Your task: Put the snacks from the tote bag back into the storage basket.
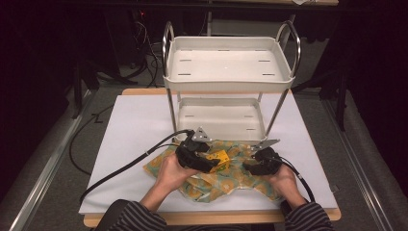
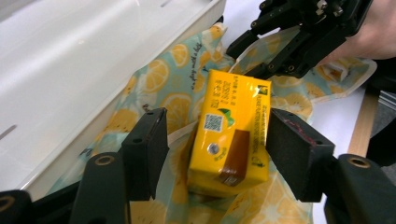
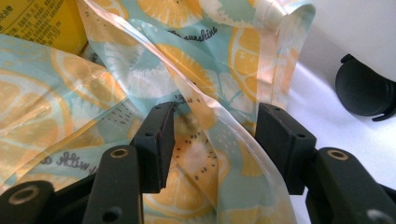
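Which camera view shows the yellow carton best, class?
The left gripper view: the yellow carton sits large between the left tongs, its print readable. The high view shows a small yellow patch; the right gripper view shows one corner.

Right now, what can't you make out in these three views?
- Yellow carton, left gripper view: base hidden in the lemon-print bag; print too small to read.
- Left gripper: jaw contact with the carton unclear.
- Right gripper: bag film between the jaws, grip unclear.
- High view: hands cover both grippers' jaws.
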`<move>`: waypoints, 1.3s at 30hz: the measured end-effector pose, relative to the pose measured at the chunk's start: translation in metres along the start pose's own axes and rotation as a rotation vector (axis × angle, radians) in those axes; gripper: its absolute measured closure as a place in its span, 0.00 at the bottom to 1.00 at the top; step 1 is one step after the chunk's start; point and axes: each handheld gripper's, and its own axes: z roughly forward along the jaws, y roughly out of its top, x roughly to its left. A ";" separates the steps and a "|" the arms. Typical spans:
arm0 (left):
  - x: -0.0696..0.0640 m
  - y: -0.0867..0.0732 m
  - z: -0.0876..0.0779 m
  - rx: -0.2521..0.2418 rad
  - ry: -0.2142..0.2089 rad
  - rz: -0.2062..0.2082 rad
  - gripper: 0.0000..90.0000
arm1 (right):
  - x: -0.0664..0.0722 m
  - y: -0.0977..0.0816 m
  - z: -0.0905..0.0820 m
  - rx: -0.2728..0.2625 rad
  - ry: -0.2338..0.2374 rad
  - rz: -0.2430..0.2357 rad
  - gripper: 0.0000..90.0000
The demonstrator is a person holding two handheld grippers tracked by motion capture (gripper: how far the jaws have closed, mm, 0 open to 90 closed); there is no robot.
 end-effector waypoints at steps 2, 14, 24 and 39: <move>-0.001 -0.002 0.002 0.014 0.001 0.013 0.44 | -0.001 0.000 0.000 -0.002 0.002 -0.003 0.54; -0.004 -0.016 0.019 0.037 0.002 0.032 0.49 | -0.001 -0.001 0.001 -0.015 0.012 0.005 0.54; -0.001 -0.021 0.022 0.052 0.009 0.063 0.52 | -0.002 -0.002 0.001 -0.017 0.010 -0.004 0.54; 0.002 -0.031 0.034 0.074 0.031 0.065 0.54 | -0.001 -0.001 0.001 -0.015 0.009 -0.001 0.54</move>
